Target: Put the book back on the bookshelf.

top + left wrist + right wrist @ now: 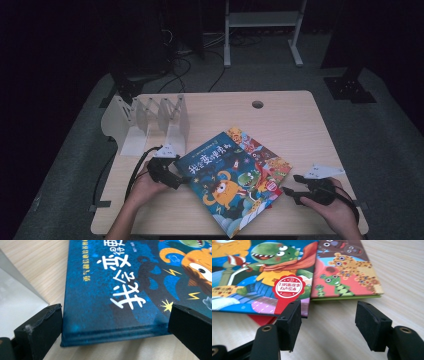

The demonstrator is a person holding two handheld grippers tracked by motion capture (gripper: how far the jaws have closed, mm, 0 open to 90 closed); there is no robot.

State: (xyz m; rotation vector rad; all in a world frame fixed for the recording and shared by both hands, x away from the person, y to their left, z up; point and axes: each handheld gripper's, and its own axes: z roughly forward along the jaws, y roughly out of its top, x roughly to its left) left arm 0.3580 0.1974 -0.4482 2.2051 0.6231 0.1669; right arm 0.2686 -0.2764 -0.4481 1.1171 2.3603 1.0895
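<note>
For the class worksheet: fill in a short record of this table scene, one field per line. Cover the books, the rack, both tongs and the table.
top book: blue picture book, lying flat and askew on the stack
book beneath: monster-cover book, jutting out at one edge
rack: white file rack, at the table's far left
left tongs: open, jaws either side of the blue book's spine edge
right tongs: open, just off the books' edge
table: light wood table
</note>
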